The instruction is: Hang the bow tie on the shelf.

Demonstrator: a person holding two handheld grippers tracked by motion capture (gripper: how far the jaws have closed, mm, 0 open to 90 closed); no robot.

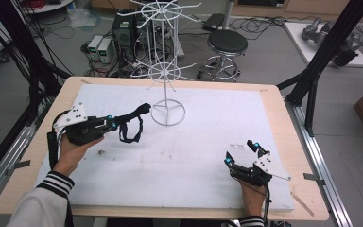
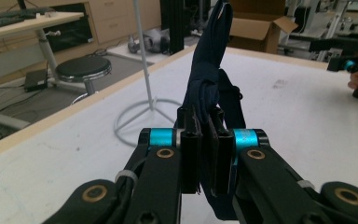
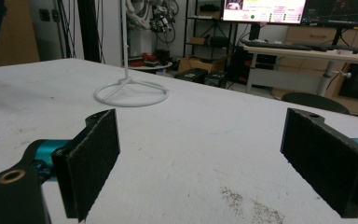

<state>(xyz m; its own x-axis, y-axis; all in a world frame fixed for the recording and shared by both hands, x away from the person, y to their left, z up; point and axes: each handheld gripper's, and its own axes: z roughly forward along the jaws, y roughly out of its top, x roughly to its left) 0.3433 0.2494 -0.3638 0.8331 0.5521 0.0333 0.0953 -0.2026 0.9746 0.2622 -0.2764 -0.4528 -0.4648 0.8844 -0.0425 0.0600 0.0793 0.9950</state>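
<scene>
A dark navy strap point(image 1: 133, 122) hangs in the air over the left of the white board, pinched by my left gripper point(image 1: 115, 124). In the left gripper view the strap point(image 2: 210, 79) rises from between the shut jaws and folds over at the top. A white wire display rack point(image 1: 164, 61) with hook arms stands at the back middle; its ring base point(image 2: 142, 116) lies just beyond the strap. My right gripper point(image 1: 241, 152) rests low at the front right, jaws wide apart with nothing between its pads point(image 3: 95, 158).
The white board point(image 1: 179, 156) lies on a wooden table point(image 1: 283, 118). Dirt smudges point(image 3: 249, 200) mark the board near the right gripper. A black stool point(image 1: 227, 45), computers and cables stand on the floor behind the table.
</scene>
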